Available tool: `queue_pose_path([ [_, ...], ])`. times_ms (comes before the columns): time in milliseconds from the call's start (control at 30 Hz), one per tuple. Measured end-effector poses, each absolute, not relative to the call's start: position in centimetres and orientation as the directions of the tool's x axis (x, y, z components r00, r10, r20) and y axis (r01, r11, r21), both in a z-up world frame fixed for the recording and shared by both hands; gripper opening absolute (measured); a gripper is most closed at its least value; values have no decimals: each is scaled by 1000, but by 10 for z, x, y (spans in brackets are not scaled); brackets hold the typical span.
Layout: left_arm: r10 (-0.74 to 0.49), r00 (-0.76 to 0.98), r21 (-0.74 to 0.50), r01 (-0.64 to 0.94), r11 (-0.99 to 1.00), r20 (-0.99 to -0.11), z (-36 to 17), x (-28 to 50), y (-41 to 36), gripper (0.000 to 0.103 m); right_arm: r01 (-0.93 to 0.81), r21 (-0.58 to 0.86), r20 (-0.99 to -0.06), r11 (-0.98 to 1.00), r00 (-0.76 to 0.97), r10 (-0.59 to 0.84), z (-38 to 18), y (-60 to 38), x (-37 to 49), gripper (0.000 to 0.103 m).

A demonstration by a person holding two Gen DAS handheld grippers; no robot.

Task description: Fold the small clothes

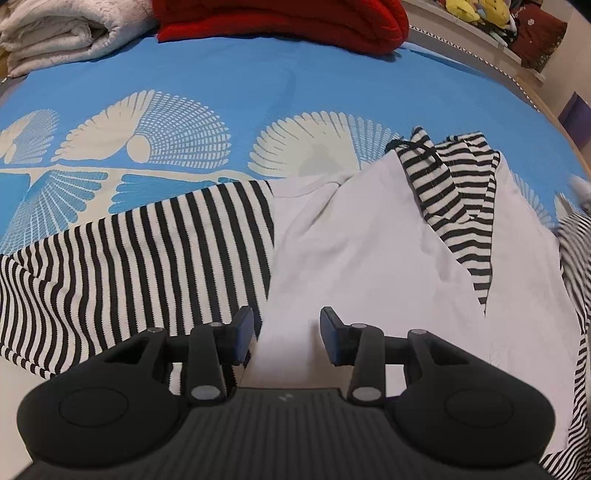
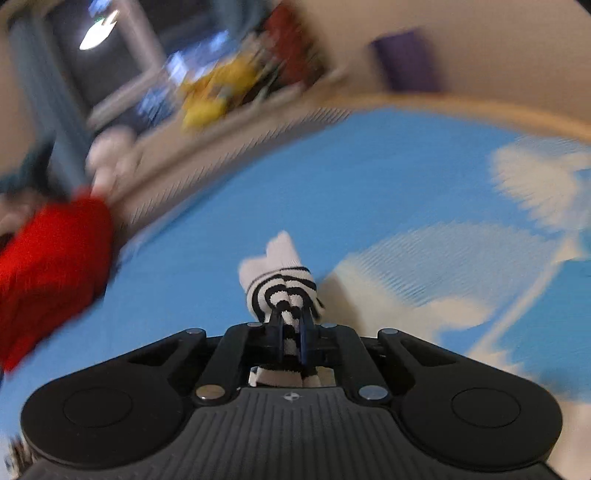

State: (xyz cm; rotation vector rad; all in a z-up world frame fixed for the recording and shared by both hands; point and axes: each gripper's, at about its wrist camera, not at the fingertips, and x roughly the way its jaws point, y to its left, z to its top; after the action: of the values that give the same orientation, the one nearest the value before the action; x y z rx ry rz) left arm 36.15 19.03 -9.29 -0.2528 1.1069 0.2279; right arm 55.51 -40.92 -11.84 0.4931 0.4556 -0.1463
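A small white garment [image 1: 369, 258] with black-and-white striped sleeves and collar lies on the blue patterned bedspread [image 1: 258, 92]. Its left striped sleeve [image 1: 129, 258] is spread flat. My left gripper [image 1: 286, 334] is open and empty, low over the white body near the sleeve seam. My right gripper [image 2: 291, 338] is shut on the cuff of the striped sleeve [image 2: 284, 291], whose white end sticks out past the fingers above the bedspread [image 2: 332, 192]. The right wrist view is blurred.
A folded red cloth [image 1: 288, 22] and a cream blanket [image 1: 62, 33] lie at the far edge of the bed. A shelf with plush toys [image 1: 476, 11] stands behind. The red cloth also shows in the right wrist view [image 2: 48, 273].
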Motion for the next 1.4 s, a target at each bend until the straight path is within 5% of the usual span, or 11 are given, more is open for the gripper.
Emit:
queue_pose_path([
  [100,55,438,-95,-314,945,-897,-89,360,194,44,451,479,-418,754,872,-256,-115,-470,502,7],
  [200,51,444,-98,-308,946,-894,-85,358,193,44,660,425,-516,620,739,-432,-138,-528,462,6],
  [300,44,448,-103,-299,949,-893,-84,358,191,44,698,496,-631,517,698,-338,-174,-563,440,9],
  [467,46,445,-103,-303,947,-894,-85,360,188,44,666,525,-612,530,728,-308,-179,-559,433,19],
  [667,45,446,-91,-278,956,-894,-83,361,182,44,705,452,-627,546,687,-368,-170,-564,442,5],
  [733,43,451,-92,-272,958,-891,-80,360,183,44,724,398,-660,563,652,-372,-168,-561,440,8],
  [767,42,455,-93,-270,958,-889,-77,359,185,44,726,377,-665,575,644,-378,-165,-558,437,21],
  [900,34,493,-106,-254,961,-870,-64,348,190,44,642,270,-646,717,673,-360,-137,-529,406,26],
  [1067,23,580,-127,-218,968,-814,-39,322,195,44,375,284,-623,882,772,-128,-96,-474,331,26],
  [1233,-45,628,-170,-141,975,-777,-23,281,187,44,129,228,-713,965,697,75,-77,-421,267,26],
  [1400,-96,589,-198,-111,974,-802,-8,219,187,44,87,139,-770,986,636,53,-76,-391,215,27],
])
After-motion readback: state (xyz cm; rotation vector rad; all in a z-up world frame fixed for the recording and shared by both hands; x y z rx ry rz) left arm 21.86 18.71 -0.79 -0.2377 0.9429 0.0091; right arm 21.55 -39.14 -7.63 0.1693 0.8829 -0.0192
